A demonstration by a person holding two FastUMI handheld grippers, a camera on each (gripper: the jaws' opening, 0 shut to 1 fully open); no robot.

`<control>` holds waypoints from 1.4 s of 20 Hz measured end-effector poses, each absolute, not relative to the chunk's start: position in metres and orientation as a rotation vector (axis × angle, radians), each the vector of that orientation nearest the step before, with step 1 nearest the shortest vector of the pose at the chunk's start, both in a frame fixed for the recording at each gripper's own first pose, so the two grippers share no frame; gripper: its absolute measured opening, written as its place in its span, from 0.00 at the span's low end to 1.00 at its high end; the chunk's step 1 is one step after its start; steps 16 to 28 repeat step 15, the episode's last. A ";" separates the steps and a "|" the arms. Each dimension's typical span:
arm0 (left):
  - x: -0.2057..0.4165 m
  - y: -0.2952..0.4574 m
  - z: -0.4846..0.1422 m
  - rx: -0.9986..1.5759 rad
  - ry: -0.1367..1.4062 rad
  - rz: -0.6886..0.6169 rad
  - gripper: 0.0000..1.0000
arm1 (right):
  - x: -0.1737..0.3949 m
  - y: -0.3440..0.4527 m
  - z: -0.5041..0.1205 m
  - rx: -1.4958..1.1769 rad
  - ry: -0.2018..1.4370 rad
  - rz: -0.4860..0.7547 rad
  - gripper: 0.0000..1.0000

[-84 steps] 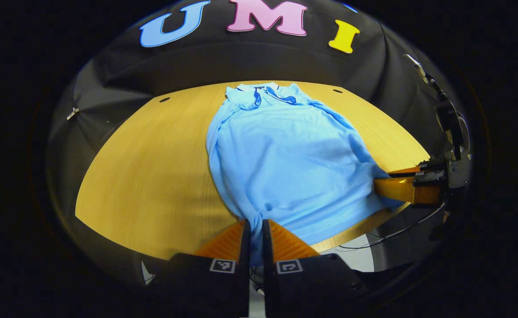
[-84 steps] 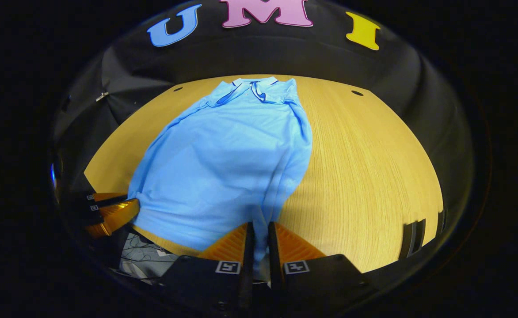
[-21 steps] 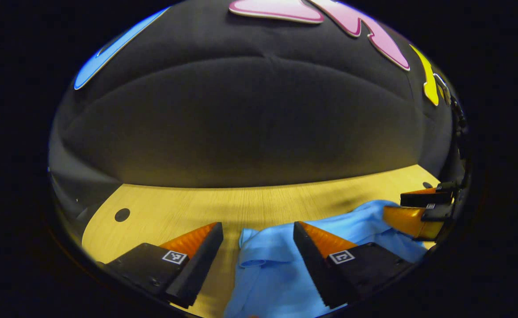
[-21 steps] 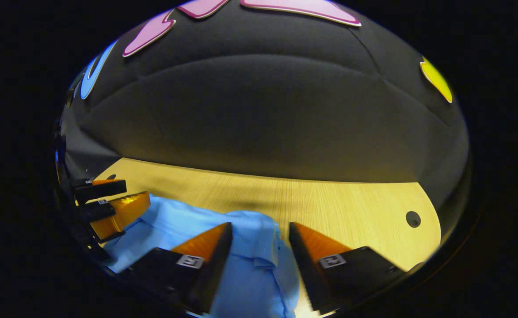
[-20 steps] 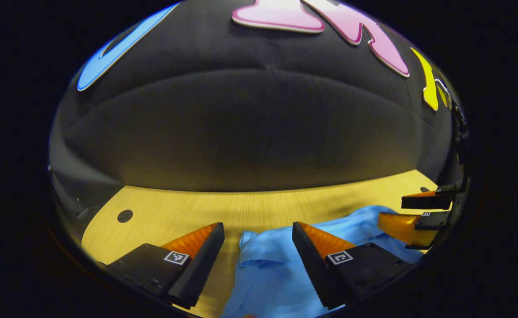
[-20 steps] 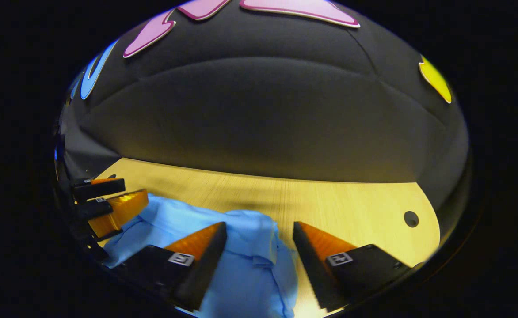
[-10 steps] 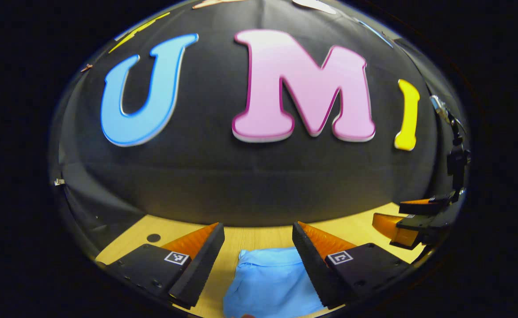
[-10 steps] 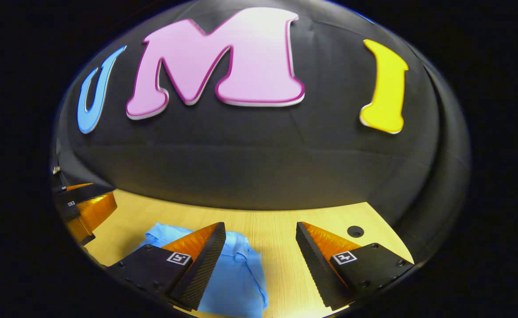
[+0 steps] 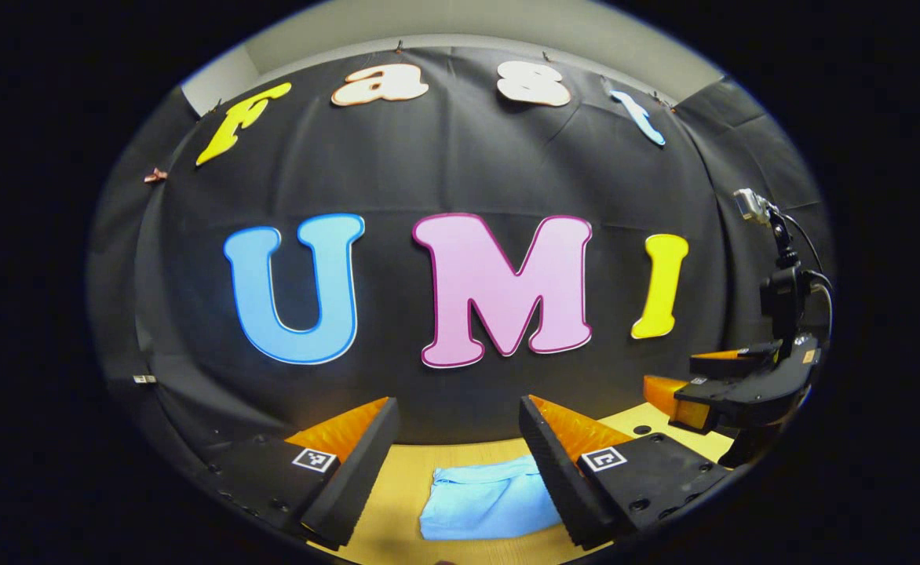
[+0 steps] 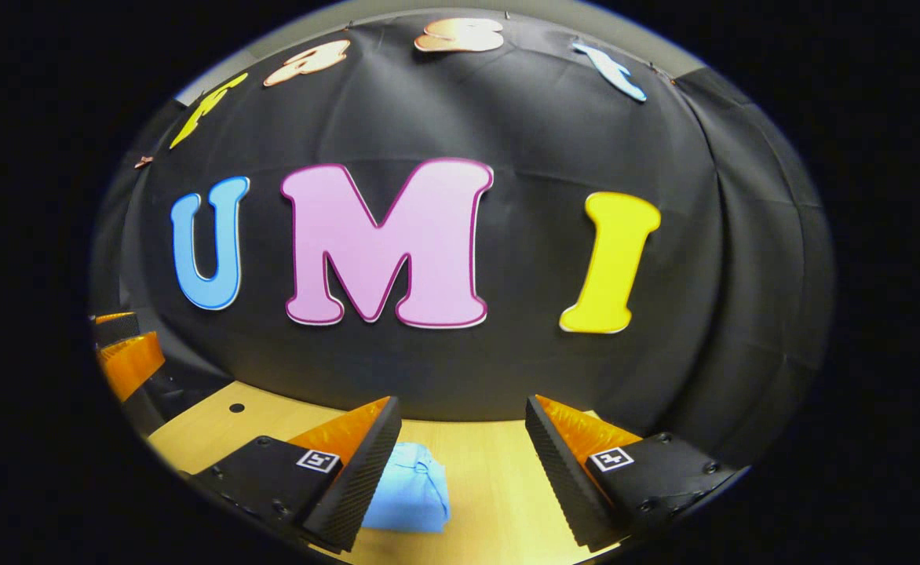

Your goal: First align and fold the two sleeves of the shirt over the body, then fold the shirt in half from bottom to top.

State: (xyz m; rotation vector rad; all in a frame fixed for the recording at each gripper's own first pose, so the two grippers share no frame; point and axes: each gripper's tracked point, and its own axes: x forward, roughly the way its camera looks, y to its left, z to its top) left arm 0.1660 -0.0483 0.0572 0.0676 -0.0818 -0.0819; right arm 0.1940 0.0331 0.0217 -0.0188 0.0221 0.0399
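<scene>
- Shirt (image 9: pixel 487 502) lies folded into a compact light-blue bundle on the wooden table (image 9: pixel 405 479), low in the left gripper view, in the gap between that gripper's fingers but not touched by them.
- Left gripper (image 9: pixel 456 412): fingers spread wide apart, nothing between them, held above the table.
- Right gripper (image 10: pixel 464 412): fingers also wide apart, holding nothing; in its view the shirt (image 10: pixel 409 490) sits just beside and partly behind the left-hand finger, on the table (image 10: pixel 491 471).
- Shirt's top layer looks fairly flat; a small crease shows at its far edge in the right gripper view.
- Nothing lies on the shirt; the fingers hide parts of its outline.
- Small round hole (image 10: pixel 236 407) in the tabletop further left, well apart from the shirt.
- Right gripper (image 9: pixel 684 384) also shows at the right edge of the left gripper view, off to the side over the table's end, with a cable (image 9: pixel 813 259) rising behind it.
- Black cloth wall (image 10: pixel 523 369) stands behind the table.
</scene>
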 end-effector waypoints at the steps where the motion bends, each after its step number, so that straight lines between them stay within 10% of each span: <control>1: 0.147 -0.050 0.064 0.071 -0.089 -0.089 0.98 | 0.176 0.030 0.030 -0.006 0.012 0.038 0.99; 15: -0.062 -0.069 0.067 0.147 -0.088 -0.202 0.99 | -0.022 -0.017 0.070 0.051 -0.021 0.037 0.99; 28: -0.062 -0.069 0.067 0.147 -0.088 -0.202 0.99 | -0.022 -0.017 0.070 0.051 -0.021 0.037 0.99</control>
